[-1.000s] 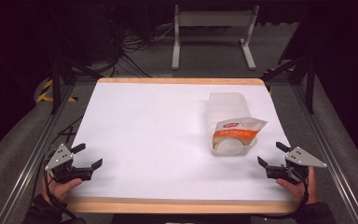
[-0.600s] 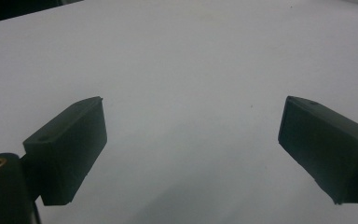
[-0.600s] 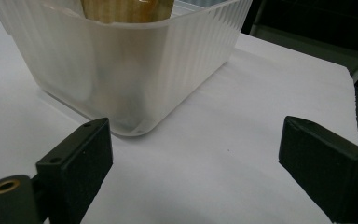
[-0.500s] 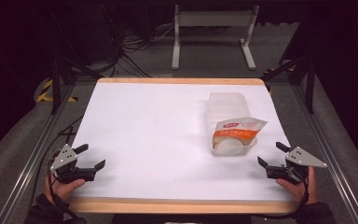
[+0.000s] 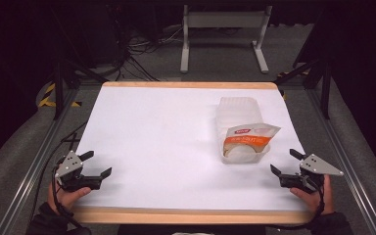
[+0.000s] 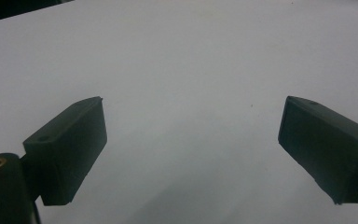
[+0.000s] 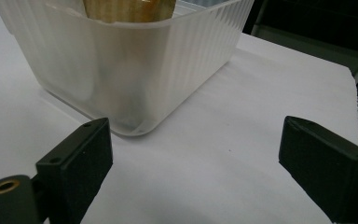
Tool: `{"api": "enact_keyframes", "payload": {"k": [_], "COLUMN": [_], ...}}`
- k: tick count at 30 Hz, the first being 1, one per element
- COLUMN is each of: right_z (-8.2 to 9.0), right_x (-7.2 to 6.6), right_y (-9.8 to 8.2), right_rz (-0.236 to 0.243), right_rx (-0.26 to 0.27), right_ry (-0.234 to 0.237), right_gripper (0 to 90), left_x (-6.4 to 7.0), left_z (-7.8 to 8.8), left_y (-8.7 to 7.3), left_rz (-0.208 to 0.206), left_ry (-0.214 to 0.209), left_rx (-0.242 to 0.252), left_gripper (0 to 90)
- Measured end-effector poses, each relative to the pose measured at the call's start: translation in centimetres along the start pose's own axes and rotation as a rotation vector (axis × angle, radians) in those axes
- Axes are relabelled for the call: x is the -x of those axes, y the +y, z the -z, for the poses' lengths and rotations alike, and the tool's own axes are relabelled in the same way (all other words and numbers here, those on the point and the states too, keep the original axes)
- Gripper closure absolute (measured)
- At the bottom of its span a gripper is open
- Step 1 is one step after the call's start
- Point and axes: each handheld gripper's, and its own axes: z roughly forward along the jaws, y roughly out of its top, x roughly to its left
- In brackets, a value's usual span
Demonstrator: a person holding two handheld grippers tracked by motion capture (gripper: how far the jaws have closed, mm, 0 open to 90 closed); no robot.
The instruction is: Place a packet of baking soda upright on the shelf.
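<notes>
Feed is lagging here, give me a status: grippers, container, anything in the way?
Left hand-held gripper open, empty, near-left table corner. Right hand-held gripper open, empty, just short of the plastic container. Pouch sits in the container. Nothing between.

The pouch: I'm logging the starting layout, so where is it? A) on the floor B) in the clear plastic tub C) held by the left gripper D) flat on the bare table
B: the orange-and-white pouch stands inside the clear plastic tub; both grippers are open and apart from it.
</notes>
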Motion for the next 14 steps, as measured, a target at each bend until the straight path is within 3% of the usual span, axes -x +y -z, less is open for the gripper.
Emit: {"api": "enact_keyframes", "payload": {"k": [14], "right_z": [0.11], "right_x": [0.00], "right_y": [-0.04], "right_rz": [-0.003], "right_rx": [0.007], "right_ry": [-0.001], "right_gripper": [10.3], "left_x": [0.00], "left_z": [-0.34], "left_y": [0.16], "left_rz": [-0.004], "left_ry": [0.000], "left_rx": [-0.011], "left_gripper": [8.5]}}
